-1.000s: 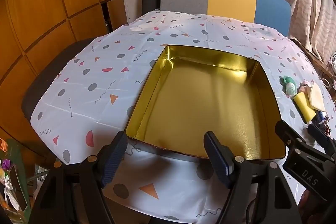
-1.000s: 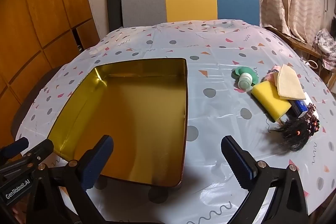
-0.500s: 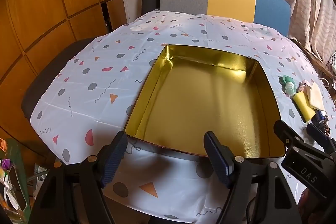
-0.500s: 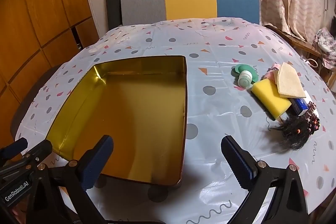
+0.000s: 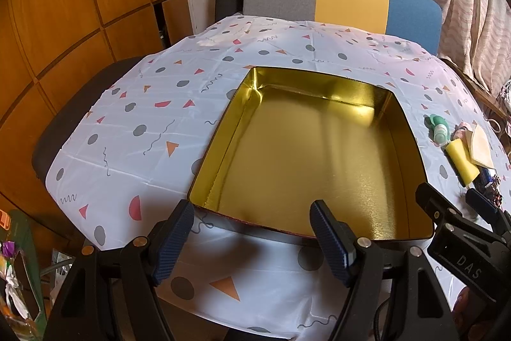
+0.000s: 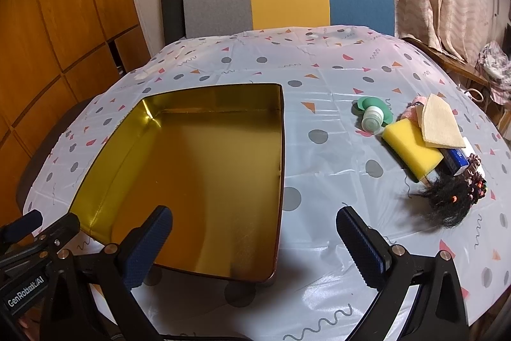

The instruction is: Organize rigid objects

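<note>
Gold tin (image 6: 204, 168): one, open-topped and rectangular, on the counter (image 6: 319, 69) near its front edge; nothing lies inside it.
Rigid objects: clustered on the counter to the right of the tin, well apart from it, none moved in.
Count, bottle: one small green-and-white bottle (image 6: 372, 117), lying on its side, touching the sponge's far end.
Count, sponge: one yellow sponge block (image 6: 412, 149).
Count, cloth: one beige folded cloth (image 6: 439, 127), resting over the sponge's far corner.
Count, box: one blue-and-white box (image 6: 458, 160), partly hidden under the cloth and sponge.
Count, hair piece: one black tuft with coloured beads (image 6: 450, 200), nearest the right gripper; a scrunchie-like band beside it, hard to make out.
Left gripper (image 5: 252, 240): fingers spread wide, holding nothing, hovering over the tin's near rim.
Right gripper (image 6: 255, 245): fingers spread wide, holding nothing, straddling the tin's near right corner.
Progress: judged at the very start; no item sorted.
Left to do: judged, each rigid item is to be picked up and placed in the tin; which soft pieces count is unclear.
</note>
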`<state>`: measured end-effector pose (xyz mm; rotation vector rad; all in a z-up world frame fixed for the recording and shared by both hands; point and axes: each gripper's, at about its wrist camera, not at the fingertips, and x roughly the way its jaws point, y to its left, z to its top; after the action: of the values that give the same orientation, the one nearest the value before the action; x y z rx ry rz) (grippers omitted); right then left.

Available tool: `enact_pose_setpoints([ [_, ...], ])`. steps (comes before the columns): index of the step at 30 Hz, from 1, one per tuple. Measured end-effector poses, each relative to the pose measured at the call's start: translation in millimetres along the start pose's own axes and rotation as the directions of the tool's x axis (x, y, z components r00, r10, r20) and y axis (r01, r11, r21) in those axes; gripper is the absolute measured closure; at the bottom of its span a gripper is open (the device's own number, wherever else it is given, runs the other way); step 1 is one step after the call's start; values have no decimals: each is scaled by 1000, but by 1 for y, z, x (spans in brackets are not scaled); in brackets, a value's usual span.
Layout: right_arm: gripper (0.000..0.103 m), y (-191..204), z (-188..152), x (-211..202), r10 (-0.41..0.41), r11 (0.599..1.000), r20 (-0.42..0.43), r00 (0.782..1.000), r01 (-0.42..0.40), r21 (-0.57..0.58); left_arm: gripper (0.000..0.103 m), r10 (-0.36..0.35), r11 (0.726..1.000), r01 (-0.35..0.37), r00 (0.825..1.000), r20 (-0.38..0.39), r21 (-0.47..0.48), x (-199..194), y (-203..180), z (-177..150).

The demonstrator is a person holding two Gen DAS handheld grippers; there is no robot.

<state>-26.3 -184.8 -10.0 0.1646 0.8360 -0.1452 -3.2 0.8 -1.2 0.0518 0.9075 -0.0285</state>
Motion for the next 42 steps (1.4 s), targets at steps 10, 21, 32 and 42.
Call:
enact_pose_setpoints([
  [10,0,-1,-1,0,5,1000,-1,1000,-5,1,27,1,1000,-1,1000,0,1,0,-1,-1],
  [21,0,1,0,0,9,1000,-2,1000,-9,-1,27,3,1000,-3,1000,-3,0,1,0,-3],
  [32,0,2,0,0,8,1000,-4,1000,-8,-10,27,5,1000,-5,1000,-9,3,3,-1,-3],
  [42,0,1,1,-2,3,1000,1,1000,-3,-13,27,10,1000,-10,1000,-11,8,3,-3,-2],
])
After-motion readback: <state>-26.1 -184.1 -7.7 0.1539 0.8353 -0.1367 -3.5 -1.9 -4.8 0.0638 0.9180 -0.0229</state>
